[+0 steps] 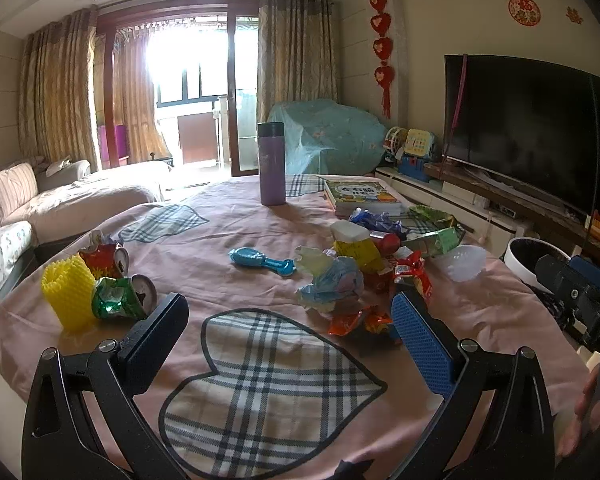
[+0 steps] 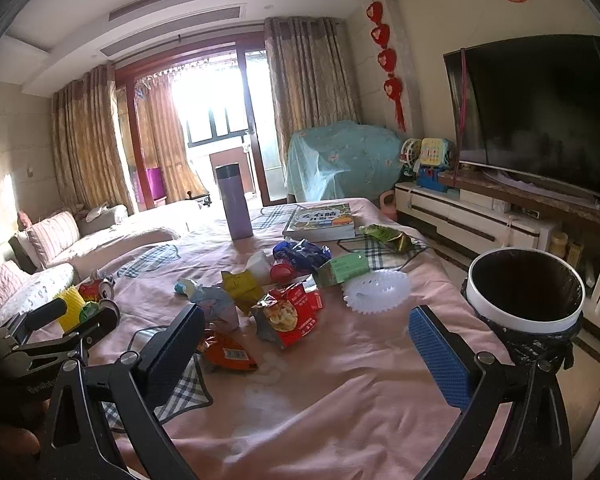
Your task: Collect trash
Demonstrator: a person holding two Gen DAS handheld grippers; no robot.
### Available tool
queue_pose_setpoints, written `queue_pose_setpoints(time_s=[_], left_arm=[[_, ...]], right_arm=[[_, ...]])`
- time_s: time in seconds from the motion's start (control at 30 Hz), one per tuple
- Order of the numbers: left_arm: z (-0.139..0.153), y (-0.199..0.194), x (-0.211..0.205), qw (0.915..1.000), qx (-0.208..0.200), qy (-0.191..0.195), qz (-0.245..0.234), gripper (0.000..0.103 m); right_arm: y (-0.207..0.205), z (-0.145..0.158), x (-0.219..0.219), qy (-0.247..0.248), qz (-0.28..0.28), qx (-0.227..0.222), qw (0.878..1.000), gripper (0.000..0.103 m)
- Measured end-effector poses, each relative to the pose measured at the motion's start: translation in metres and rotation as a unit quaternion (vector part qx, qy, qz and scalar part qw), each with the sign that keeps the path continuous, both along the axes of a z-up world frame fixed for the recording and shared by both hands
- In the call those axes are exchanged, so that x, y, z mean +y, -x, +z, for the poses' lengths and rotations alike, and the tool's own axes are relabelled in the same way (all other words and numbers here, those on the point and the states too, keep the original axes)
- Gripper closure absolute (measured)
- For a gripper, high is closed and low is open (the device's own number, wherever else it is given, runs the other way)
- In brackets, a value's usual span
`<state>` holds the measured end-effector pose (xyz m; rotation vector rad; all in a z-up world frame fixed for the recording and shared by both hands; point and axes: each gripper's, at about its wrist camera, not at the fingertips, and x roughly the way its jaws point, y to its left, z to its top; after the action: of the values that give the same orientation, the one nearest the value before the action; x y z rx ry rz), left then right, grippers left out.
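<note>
- Trash (image 2: 284, 312) lies heaped on the table (image 2: 360, 380), left of the bin (image 2: 526, 324); none looks collected yet.
- Crushed cans (image 1: 120, 296) sit farther left of the bin.
- Your left gripper (image 1: 288, 320) and right gripper (image 2: 306, 330) both gape empty.

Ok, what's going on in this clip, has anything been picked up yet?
Not yet. A person holds the left tongs and the right tongs, both open and empty, above a pink-clothed table. Crumpled snack wrappers, crushed cans and a yellow foam net lie scattered on it. The white-rimmed, black-lined bin waits at the table's right edge.
</note>
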<state>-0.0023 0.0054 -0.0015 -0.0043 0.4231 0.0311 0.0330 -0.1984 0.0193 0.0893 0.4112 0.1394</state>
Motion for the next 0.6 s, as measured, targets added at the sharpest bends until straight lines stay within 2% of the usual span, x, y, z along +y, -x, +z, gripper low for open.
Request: queue_pose_setpoints(time_s=[0.6], left_arm=[[-0.0016,-0.0008,-0.0016,1.0000,0.003,-0.002,0.000,0.000]], right_arm=[[0.0010,-0.0005,0.0006,-0.005,0.005,0.003,1.000,0.001]])
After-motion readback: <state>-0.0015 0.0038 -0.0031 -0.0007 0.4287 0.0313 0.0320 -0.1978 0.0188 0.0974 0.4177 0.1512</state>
